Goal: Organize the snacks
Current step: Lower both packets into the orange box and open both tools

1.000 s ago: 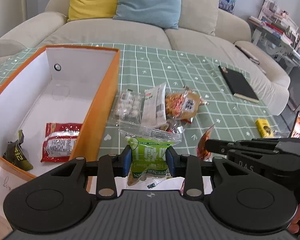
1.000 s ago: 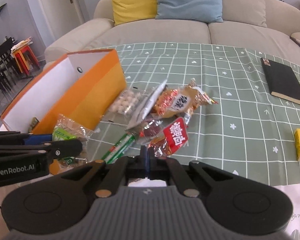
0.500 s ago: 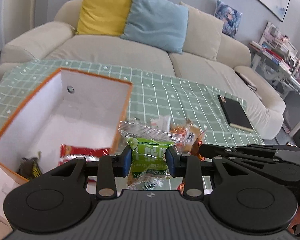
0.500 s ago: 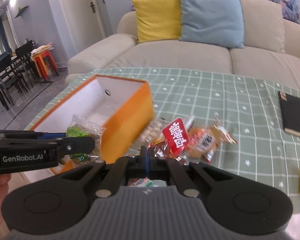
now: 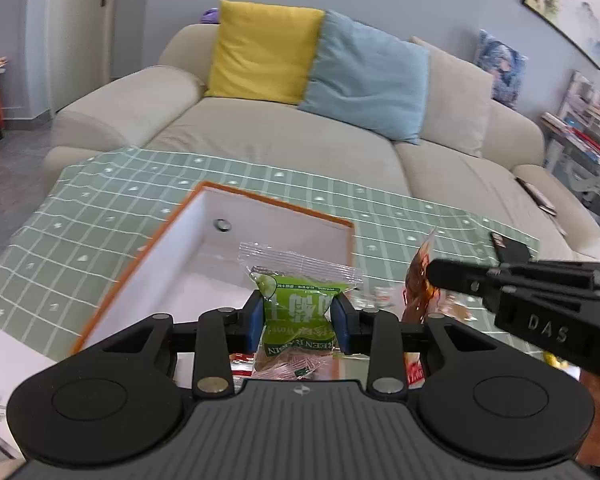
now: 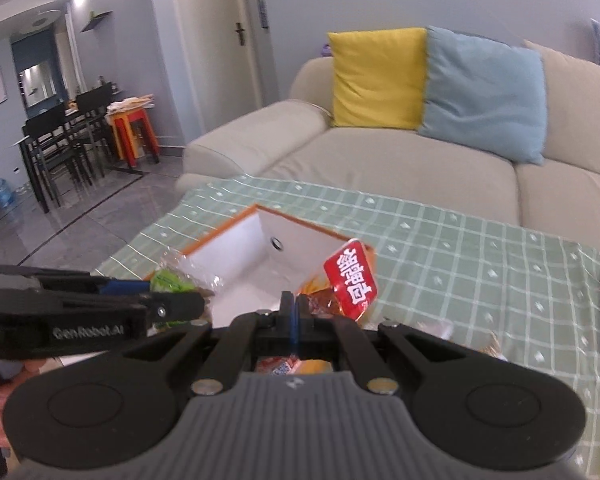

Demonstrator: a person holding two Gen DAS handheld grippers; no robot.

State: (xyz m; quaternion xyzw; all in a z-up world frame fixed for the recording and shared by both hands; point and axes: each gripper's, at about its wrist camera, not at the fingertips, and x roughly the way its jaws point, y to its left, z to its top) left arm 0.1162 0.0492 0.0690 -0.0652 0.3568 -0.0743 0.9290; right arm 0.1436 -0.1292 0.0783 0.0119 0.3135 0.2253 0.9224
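The left gripper [image 5: 298,318] squeezes a green snack bag [image 5: 298,312] and holds it in the air over the orange box [image 5: 276,210]. The right gripper [image 6: 290,316] is pinched tight on the edge of a red snack packet [image 6: 352,278], also above the box. To do it well, each bag should be low inside the white walls before the person lets go. Only the left view shows a red pack in the box [image 5: 242,358]; only the right view shows the dining chairs [image 6: 60,140]
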